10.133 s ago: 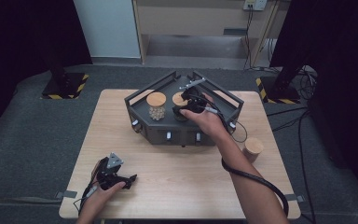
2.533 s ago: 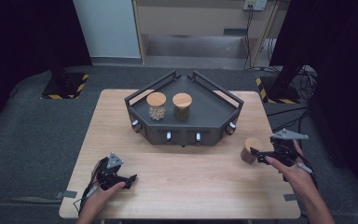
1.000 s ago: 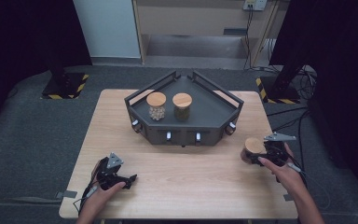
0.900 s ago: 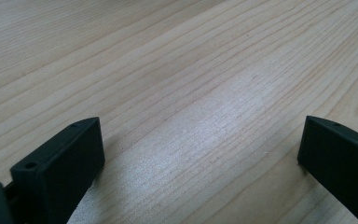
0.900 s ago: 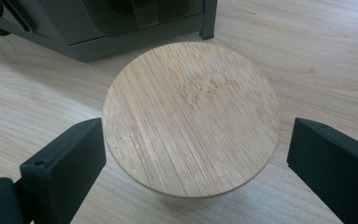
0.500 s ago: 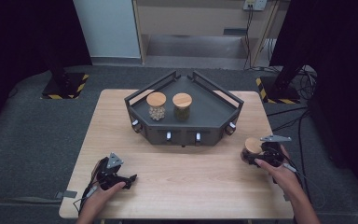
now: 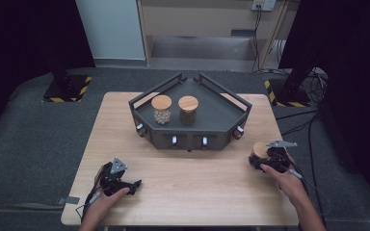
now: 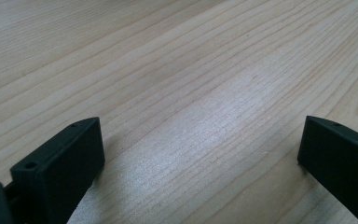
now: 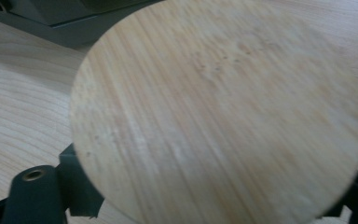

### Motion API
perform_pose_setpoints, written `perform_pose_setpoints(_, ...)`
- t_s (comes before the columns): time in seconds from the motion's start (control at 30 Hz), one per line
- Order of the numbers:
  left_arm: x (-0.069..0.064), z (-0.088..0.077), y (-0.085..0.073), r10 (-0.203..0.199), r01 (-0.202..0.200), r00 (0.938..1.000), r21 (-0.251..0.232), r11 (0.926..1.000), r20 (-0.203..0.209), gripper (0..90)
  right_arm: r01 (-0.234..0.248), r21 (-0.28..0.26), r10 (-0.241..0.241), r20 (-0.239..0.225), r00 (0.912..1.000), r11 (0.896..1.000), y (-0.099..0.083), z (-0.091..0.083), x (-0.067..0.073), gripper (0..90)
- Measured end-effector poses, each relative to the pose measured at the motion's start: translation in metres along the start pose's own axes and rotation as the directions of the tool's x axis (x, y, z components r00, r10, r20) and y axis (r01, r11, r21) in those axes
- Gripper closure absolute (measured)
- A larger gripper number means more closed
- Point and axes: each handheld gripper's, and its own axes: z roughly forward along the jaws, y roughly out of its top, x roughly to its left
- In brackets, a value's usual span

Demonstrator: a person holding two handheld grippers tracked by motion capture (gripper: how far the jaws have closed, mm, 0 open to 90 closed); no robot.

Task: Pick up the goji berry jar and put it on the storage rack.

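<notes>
Right gripper (image 7: pixel 259 161) just closed around jar (image 7: pixel 260 150) between its jaws, below the lid. Probably glass: rigid, smooth, breakable, light. Best gripped mid-body, firmly. Left gripper (image 8: pixel 200 154) gaping, empty, resting on table (image 8: pixel 177 70).

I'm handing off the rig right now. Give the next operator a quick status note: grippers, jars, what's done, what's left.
Right gripper: jaws have just been closing around the third jar near the table's right edge; its wooden lid sits between them in the right gripper view, with both jaws at its sides.
Left gripper: open, holding nothing, resting on the table at front left.
Done: pale-filled jar and dark-filled jar stand side by side in the black tray.
Left: probably confirm the grip, lift the third jar and set it in the tray beside the others.
</notes>
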Motion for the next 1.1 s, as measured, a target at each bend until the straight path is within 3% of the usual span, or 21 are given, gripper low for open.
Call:
perform_pose_setpoints(0.13,0.0,0.0,0.0,0.0,0.0,1.0,0.0,1.0,0.0,0.0,-0.002,-0.013,0.002,0.019,0.9998,1.0,-0.002,0.001,0.002,24.6)
perform_pose_setpoints(0.8,0.0,0.0,0.0,0.0,0.0,1.0,0.0,1.0,0.0,0.0,0.033,-0.033,-0.032,0.052,0.9981,0.999,-0.006,-0.001,0.01,26.2)
perform_pose_setpoints(1.1,0.0,0.0,0.0,0.0,0.0,1.0,0.0,1.0,0.0,0.0,0.053,-0.058,-0.051,0.038,0.998,0.997,-0.002,-0.019,0.015,26.2)
